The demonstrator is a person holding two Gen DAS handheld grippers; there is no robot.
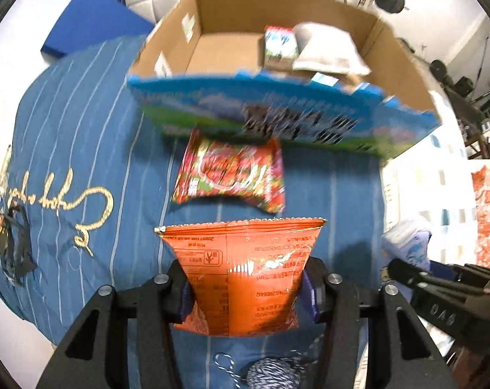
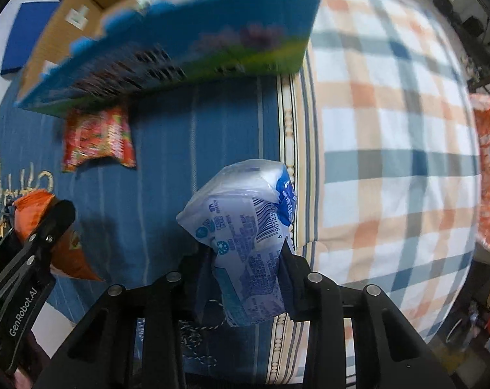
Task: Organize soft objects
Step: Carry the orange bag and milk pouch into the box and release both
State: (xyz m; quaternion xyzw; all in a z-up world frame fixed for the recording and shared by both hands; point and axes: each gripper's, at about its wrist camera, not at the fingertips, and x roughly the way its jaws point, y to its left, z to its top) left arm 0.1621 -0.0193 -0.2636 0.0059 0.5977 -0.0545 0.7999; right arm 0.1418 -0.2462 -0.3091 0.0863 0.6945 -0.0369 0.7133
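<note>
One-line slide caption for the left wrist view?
Left claw grips orange bag facing the box.

The print on the cardboard box [image 1: 277, 120] front is smeared by motion blur, unreadable. The red snack bag's [image 1: 232, 175] top edge tucks under the box. A blue-and-white twine ball [image 1: 272, 374] is cut off by the bottom edge. The orange chip bag's [image 1: 245, 275] lower corners hide behind the left gripper's fingers [image 1: 177, 288].
</note>
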